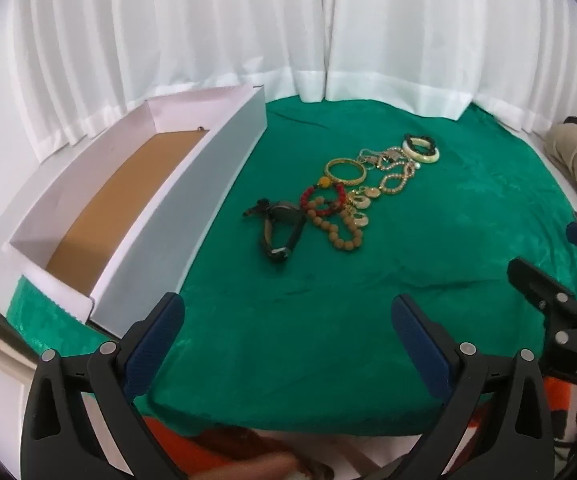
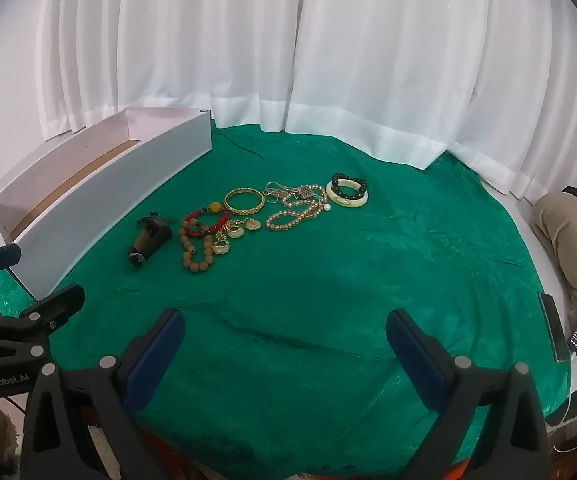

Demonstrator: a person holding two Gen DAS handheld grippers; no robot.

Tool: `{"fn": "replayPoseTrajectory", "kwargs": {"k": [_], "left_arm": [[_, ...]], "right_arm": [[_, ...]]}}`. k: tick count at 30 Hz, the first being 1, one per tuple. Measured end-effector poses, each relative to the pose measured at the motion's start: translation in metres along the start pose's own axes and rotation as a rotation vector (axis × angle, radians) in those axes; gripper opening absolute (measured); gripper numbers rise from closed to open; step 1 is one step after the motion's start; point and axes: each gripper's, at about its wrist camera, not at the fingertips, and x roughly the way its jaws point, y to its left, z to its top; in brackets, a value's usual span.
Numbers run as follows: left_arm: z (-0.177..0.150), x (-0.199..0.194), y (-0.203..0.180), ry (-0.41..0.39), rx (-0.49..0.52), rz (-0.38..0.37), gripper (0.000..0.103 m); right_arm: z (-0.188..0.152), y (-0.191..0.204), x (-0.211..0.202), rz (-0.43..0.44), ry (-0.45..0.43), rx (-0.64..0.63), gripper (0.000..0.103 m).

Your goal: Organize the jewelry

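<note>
1. White box (image 1: 192, 204) at ten o'clock on the green cloth (image 1: 328, 320); open-topped and seemingly empty, probably the destination.
2. Jewelry row (image 2: 248, 216) at twelve o'clock, pieces touching.
3. Left gripper (image 1: 288, 328) and right gripper (image 2: 284, 340) both spread wide, holding nothing.
4. Start with the dark watch (image 2: 148, 240) at the near end; pinch its strap, lifting clear of the wooden beads (image 2: 198, 252).
</note>
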Motion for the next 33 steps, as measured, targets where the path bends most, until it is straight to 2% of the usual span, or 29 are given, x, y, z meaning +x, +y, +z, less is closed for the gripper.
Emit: {"fn": "replayPoseTrajectory", "kwargs": {"k": [8, 22, 25, 26, 33], "left_arm": [[-0.010, -0.005, 0.010, 0.006, -0.018, 0.004, 0.103], [-0.007, -0.004, -0.003, -0.032, -0.027, -0.051, 0.103], [-0.007, -0.004, -0.005, -0.067, 0.012, -0.011, 0.103], [-0.008, -0.006, -0.004, -0.091, -0.011, -0.028, 0.103], [-0.007, -0.007, 0.000, -0.095, -0.059, -0.063, 0.103]], "right_arm": [[-0.001, 0.000, 0.000, 0.016, 0.003, 0.004, 0.102], [-0.002, 0.000, 0.000, 0.031, 0.004, 0.011, 0.102], [-0.002, -0.001, -0.001, 0.037, 0.008, 0.013, 0.102], [-0.002, -0.001, -0.001, 0.038, 0.007, 0.012, 0.102], [-0.004, -0.002, -0.002, 0.043, 0.006, 0.009, 0.102]]}}
